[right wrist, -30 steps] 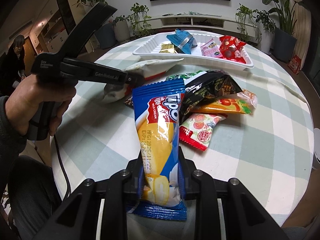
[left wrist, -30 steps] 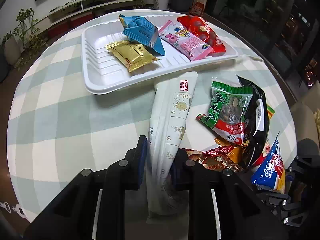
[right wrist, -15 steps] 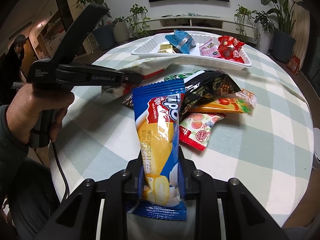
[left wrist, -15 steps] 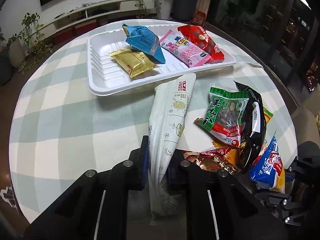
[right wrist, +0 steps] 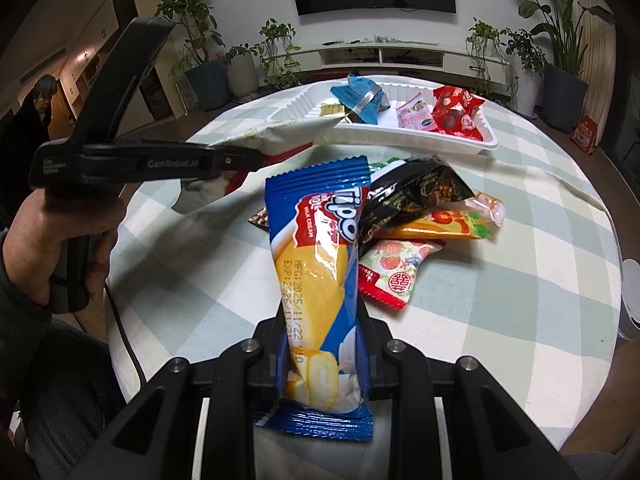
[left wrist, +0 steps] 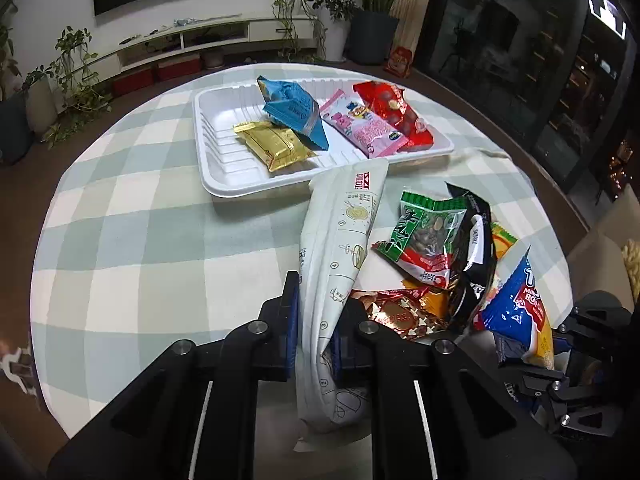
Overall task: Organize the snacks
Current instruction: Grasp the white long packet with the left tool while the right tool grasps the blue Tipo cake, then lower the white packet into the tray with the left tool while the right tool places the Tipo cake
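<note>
My left gripper [left wrist: 314,320] is shut on a long white snack packet [left wrist: 340,240], held off the table with its far tip pointing at the white tray [left wrist: 224,184]. From the right wrist view the same white packet [right wrist: 280,136] hangs from the left gripper [right wrist: 244,162], which a hand [right wrist: 52,240] holds. My right gripper [right wrist: 322,344] is shut on a blue and yellow Tipo packet [right wrist: 316,248], also seen in the left wrist view as the blue packet [left wrist: 516,312]. The tray holds blue [left wrist: 294,110], gold [left wrist: 274,146], pink [left wrist: 362,128] and red [left wrist: 394,114] packets.
A heap of loose snacks lies on the checked cloth: a green packet [left wrist: 428,236], a black one [right wrist: 416,196], an orange one [right wrist: 444,224], a strawberry-print one [right wrist: 392,272]. A person [right wrist: 36,108] stands far left. Round table edge [left wrist: 52,360] runs near.
The left jaws have closed tight on the white packet and lifted it, moving it nearer the tray. The right gripper has kept still with the Tipo packet.
</note>
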A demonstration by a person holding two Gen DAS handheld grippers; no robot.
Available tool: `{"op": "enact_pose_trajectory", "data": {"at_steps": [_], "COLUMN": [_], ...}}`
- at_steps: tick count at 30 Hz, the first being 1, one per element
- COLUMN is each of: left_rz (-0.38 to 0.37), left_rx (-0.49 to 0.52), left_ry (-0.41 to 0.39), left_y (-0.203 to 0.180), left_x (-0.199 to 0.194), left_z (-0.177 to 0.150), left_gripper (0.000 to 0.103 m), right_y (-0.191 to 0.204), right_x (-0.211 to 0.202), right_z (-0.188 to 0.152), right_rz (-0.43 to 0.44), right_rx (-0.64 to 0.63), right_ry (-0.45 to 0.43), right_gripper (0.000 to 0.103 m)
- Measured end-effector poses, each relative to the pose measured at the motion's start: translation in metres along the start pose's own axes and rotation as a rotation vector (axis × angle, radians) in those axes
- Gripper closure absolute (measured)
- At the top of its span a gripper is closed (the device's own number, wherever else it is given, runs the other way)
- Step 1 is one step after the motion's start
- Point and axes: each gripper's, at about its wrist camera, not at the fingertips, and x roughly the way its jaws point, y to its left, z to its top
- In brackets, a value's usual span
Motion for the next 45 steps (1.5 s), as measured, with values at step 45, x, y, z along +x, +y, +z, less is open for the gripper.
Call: {"op": "enact_pose_trajectory", "data": {"at_steps": [45], "left_rz": [-0.005], "left_rx": [-0.227], "left_ry": [-0.092], "left_y": [0.065], "left_x": [0.054], "left_z": [0.156], "left_gripper": [0.093], "right_y": [-0.09], "right_x": [0.078], "right_z": [0.244], "right_rz": [-0.004], "right_rx": [0.11], "right_ry": [-0.048], "right_gripper": [0.075]}}
